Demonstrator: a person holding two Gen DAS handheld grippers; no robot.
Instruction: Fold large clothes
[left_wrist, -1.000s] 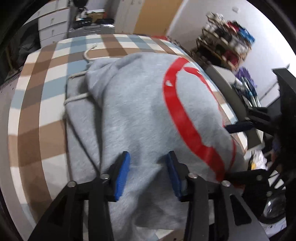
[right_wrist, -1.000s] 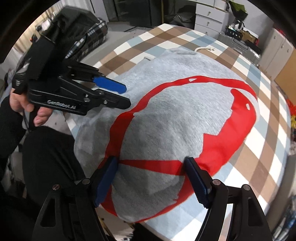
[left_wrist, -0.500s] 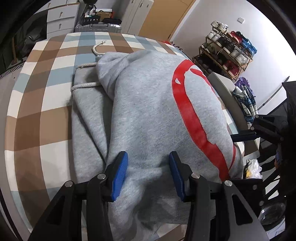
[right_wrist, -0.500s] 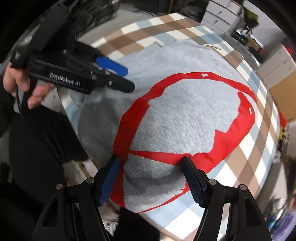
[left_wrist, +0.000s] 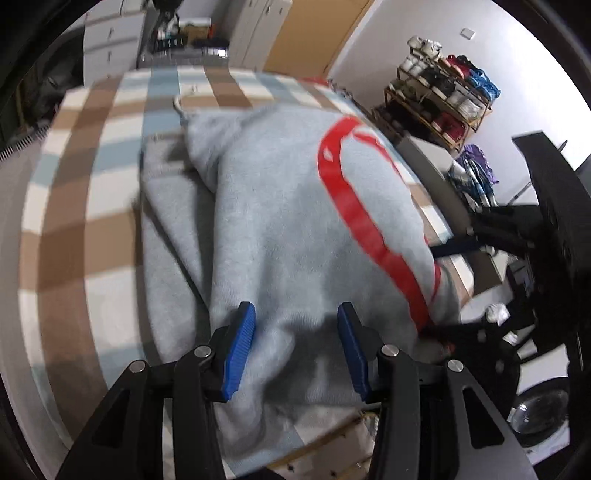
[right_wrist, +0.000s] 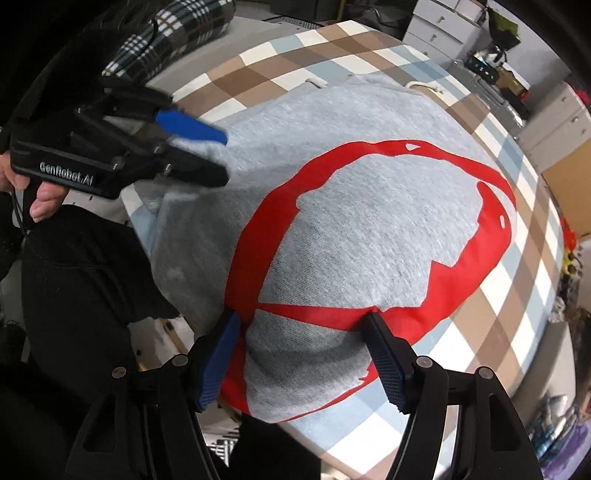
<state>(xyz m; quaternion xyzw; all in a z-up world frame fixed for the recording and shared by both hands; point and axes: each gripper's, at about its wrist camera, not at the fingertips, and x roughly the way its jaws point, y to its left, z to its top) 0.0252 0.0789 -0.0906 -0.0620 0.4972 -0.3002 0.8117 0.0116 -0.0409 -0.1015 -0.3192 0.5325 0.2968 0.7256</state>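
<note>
Squaring up the folded grey hoodie (right_wrist: 369, 229) looks like the step in hand; it lies as a compact bundle at the near edge of the checked worktop (right_wrist: 491, 314), red print up, hood and drawcords at the far end. The right gripper (right_wrist: 301, 356) straddles its near right corner, jaws parted, not clamped. The left gripper (left_wrist: 295, 347) hovers half-open over the near left part, gripping nothing; next, probably, a pinch on the near hem

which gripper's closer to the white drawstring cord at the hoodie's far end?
Left. The white drawstring cord lies past the grey hoodie on its side; the left gripper and right gripper are both at the near hem, the right farther across.
</note>
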